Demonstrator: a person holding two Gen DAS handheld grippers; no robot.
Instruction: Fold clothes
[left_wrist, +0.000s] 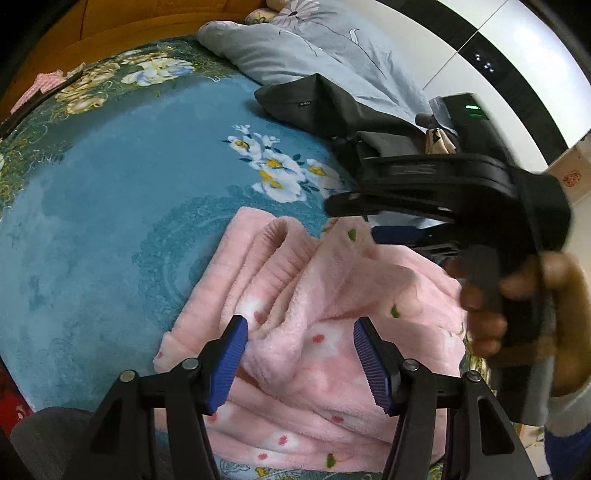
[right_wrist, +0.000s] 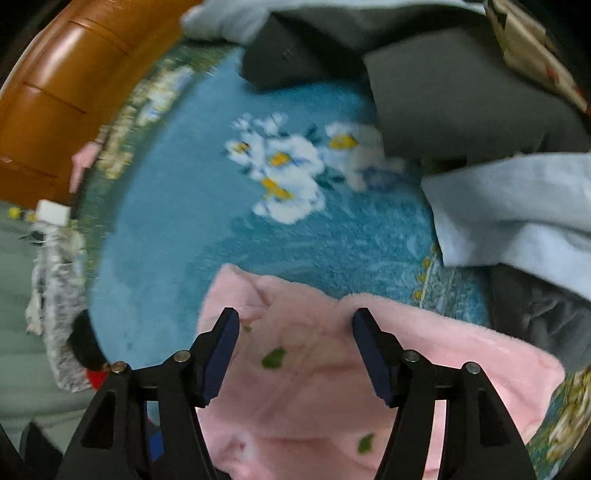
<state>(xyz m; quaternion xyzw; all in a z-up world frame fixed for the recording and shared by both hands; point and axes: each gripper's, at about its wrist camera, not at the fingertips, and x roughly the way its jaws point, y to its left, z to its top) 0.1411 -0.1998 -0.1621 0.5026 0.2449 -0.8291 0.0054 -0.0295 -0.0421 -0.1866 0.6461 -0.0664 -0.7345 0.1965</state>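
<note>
On the blue blanket (left_wrist: 110, 206) a pink fleece garment (left_wrist: 314, 332) lies bunched, its ribbed cuff (left_wrist: 273, 236) pointing up and away toward the white flowers (left_wrist: 280, 173); the long axis is hard to tell among the folds. The left gripper (left_wrist: 300, 365) hangs over it, fingers spread, pinching nothing. The right gripper (right_wrist: 295, 350) is spread wide too, above the garment's near edge. The right view is blurred, and the garment's lower part is cut off.

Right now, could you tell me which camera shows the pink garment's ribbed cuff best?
The left wrist view: the ribbed cuff is sharp there, beyond the open left tongs. The right wrist view is blurred; no ribbing is discernible.
</note>
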